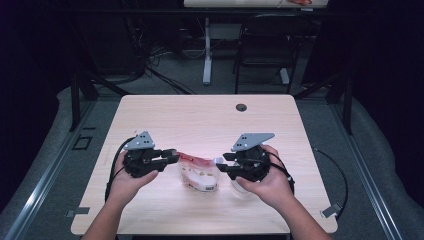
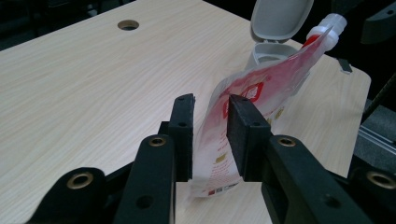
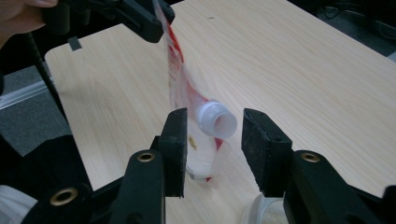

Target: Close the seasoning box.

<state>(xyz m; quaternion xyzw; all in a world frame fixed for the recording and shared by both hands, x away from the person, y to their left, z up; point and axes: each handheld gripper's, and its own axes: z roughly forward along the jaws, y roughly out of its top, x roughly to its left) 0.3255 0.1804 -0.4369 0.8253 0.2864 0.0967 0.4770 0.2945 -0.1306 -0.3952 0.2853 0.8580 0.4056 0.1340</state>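
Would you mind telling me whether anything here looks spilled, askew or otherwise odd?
Nothing looks spilled. The red-and-white spouted pouch hangs tilted between both tongs, its white spout uncapped, beside an open flip-lid container. That open spout could leak.

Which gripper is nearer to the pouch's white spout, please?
Right. The right gripper has its open jaws on either side of the white spout, not pressing it. The left gripper straddles the pouch at its far end, away from the spout.

My table point(image 1: 200, 120) sits brightly lit from above while the room around it falls dark. The pouch point(image 3: 180, 70) looks motion-blurred in my right gripper view; shadows stay soft.
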